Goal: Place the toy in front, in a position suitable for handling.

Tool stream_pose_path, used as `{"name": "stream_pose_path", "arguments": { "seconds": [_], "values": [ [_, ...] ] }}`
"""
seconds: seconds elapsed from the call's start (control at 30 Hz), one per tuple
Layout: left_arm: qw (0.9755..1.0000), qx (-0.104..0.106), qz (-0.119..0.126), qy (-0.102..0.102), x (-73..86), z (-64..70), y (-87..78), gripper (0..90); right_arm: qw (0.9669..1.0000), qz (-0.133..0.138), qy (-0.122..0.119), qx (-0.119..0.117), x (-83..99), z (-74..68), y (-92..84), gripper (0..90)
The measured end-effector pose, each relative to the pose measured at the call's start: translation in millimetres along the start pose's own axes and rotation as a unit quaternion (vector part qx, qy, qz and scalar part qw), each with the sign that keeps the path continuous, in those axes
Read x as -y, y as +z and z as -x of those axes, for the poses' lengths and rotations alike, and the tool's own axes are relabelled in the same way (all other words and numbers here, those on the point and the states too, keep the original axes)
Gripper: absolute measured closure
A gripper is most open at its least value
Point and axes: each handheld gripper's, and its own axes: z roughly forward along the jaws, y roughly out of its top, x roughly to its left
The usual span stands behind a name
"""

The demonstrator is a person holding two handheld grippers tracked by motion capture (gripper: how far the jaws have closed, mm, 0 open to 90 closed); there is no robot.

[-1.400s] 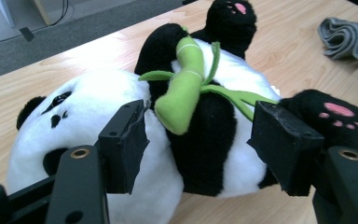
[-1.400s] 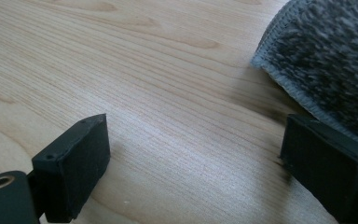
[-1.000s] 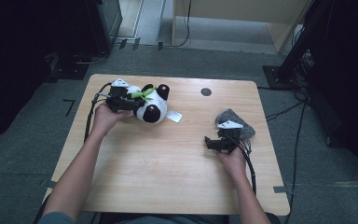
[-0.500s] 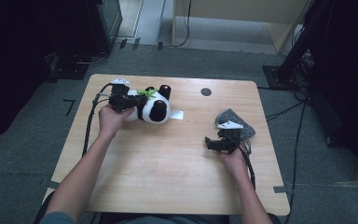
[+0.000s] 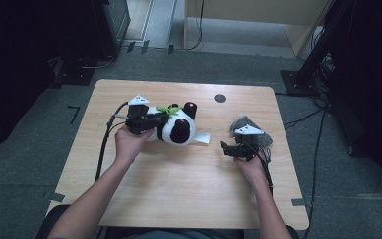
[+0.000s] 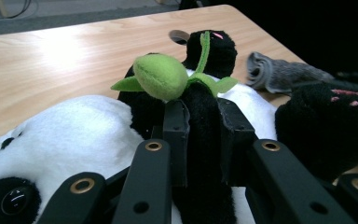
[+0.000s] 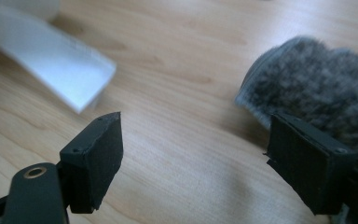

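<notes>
Jaws of left gripper (image 5: 151, 121) pinch panda's black limb (image 6: 204, 140); right gripper (image 5: 229, 149) seemingly level, gaping.

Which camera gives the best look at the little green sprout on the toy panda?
The left gripper view: the green sprout sits close and sharp above the left gripper, shut on the panda. In the high view it is a tiny green fleck.

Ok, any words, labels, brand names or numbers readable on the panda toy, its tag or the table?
None can be read.
White tag on the panda plush: looks blank.
Pink marks on its black paw: stitched pads, not letters.
Table: bare wood, no print.
</notes>
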Motion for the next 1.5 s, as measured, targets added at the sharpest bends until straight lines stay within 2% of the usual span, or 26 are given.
{"name": "stream_pose_path", "arguments": {
  "seconds": [0.07, 0.1, 0.13, 0.27, 0.37, 0.43, 0.5, 0.6, 0.7, 0.77, 0.83, 0.97, 1.03, 1.07, 1.1, 1.13, 1.23, 1.37, 1.5],
  "values": [
    [1.0, 0.004, 0.002, -0.003, 2.1, 3.2, 0.0, 76.2, 1.0, 0.008, 0.001, 0.0, -1.6, 0.6, -2.5, 18.9],
    [1.0, 0.008, 0.001, -0.005, 6.4, 11.4, 2.5, 76.2, 0.9998, 0.021, 0.007, 0.001, -5.2, 2.6, -8.0, 18.9],
    [1.0, 0.006, -0.003, 0.003, 8.8, 17.4, 5.9, 76.1, 0.9996, 0.026, 0.008, 0.001, -6.1, 3.7, -9.7, 18.9],
    [0.9999, 0.01, -0.012, 0.006, 15.1, 31.0, 17.5, 75.9, 0.9985, 0.048, 0.025, 0.003, -12.3, 12.2, -17.6, 18.7],
    [0.9996, 0.006, -0.013, 0.026, 19.8, 40.1, 23.8, 74.7, 0.9977, 0.06, 0.028, 0.018, -15.7, 17.8, -22.0, 18.7],
    [0.9996, -0.002, -0.006, 0.027, 21.9, 41.1, 23.8, 74.2, 0.9973, 0.063, 0.029, 0.023, -16.4, 21.4, -23.9, 18.1],
    [0.9997, 0.006, -0.008, 0.02, 22.5, 38.3, 23.9, 73.1, 0.9972, 0.06, 0.034, 0.029, -16.5, 26.1, -25.5, 18.1],
    [0.9996, 0.008, -0.01, 0.025, 22.9, 38.1, 23.6, 69.7, 0.9969, 0.057, 0.037, 0.041, -15.4, 33.1, -28.0, 18.5],
    [0.9993, 0.015, -0.013, 0.031, 22.6, 37.4, 23.3, 63.0, 0.996, 0.058, 0.047, 0.05, -14.6, 40.3, -31.8, 20.9],
    [0.999, 0.013, -0.015, 0.039, 21.6, 36.6, 21.8, 57.1, 0.9954, 0.06, 0.051, 0.055, -13.8, 44.5, -34.6, 22.0],
    [0.9987, 0.017, -0.016, 0.045, 19.8, 34.3, 19.5, 49.6, 0.9952, 0.057, 0.054, 0.058, -13.1, 48.7, -36.7, 22.8],
    [0.9983, 0.039, -0.013, 0.041, 12.9, 26.7, 9.2, 40.7, 0.9953, 0.051, 0.054, 0.062, -11.6, 57.6, -40.0, 25.4],
    [0.998, 0.051, -0.003, 0.036, 9.4, 20.7, 1.7, 38.6, 0.995, 0.052, 0.056, 0.065, -10.7, 61.0, -41.7, 26.8],
    [0.9975, 0.064, -0.005, 0.031, 7.3, 17.0, -1.4, 36.9, 0.995, 0.052, 0.054, 0.066, -10.1, 62.8, -42.7, 27.5],
    [0.9975, 0.064, -0.005, 0.031, 7.3, 17.0, -1.4, 36.2, 0.9949, 0.051, 0.055, 0.068, -9.6, 64.1, -43.7, 28.2],
    [0.9967, 0.074, -0.01, 0.031, 4.2, 9.7, -8.8, 35.8, 0.9951, 0.049, 0.054, 0.067, -8.8, 66.1, -44.9, 29.6],
    [0.9959, 0.08, -0.006, 0.043, 3.8, 1.7, -17.0, 34.7, 0.9955, 0.043, 0.055, 0.064, -7.3, 69.9, -44.7, 33.4],
    [0.9955, 0.083, -0.006, 0.045, 5.0, -9.5, -26.8, 33.7, 0.9964, 0.028, 0.049, 0.063, -7.3, 74.1, -38.5, 37.1],
    [0.9943, 0.085, -0.002, 0.064, 10.5, -20.8, -36.4, 31.7, 0.9973, 0.016, 0.049, 0.053, -8.2, 76.9, -31.3, 40.2]
  ]
}}
